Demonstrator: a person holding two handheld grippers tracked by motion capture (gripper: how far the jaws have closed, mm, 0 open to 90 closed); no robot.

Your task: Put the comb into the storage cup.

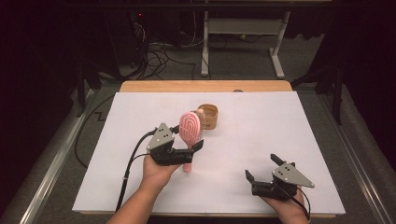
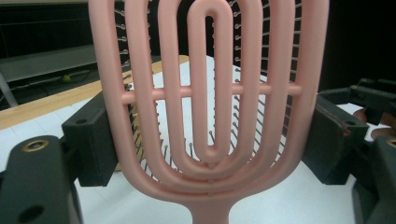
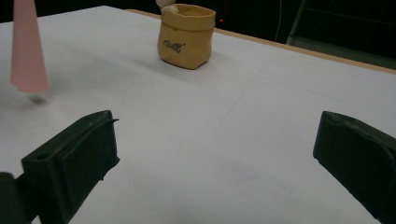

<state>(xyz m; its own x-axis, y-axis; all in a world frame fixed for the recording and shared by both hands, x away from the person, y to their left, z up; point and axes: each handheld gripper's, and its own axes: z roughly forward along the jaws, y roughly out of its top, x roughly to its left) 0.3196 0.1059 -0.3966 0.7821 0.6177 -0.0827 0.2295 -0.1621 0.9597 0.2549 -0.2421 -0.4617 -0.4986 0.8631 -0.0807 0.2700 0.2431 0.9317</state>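
A pink vented hairbrush [image 1: 190,128] stands upright, head up and handle down, with my left gripper [image 1: 187,138] shut on the sides of its head. In the left gripper view the brush head [image 2: 210,93] sits between the two black pads [image 2: 95,144], which press on its rim. The handle tip [image 3: 28,56] hangs just above the white table in the right gripper view. Just behind the brush sits a small tan pouch [image 1: 208,115], also seen as the pouch [image 3: 187,35] with something pale inside. My right gripper [image 1: 262,166] rests open near the front right, nothing between its jaws [image 3: 215,144].
A white sheet [image 1: 261,126] covers the table, with a wooden edge [image 1: 205,86] at the far side. Beyond it are cables and a desk frame [image 1: 243,42] on the floor. Metal rails [image 1: 51,163] run along both sides.
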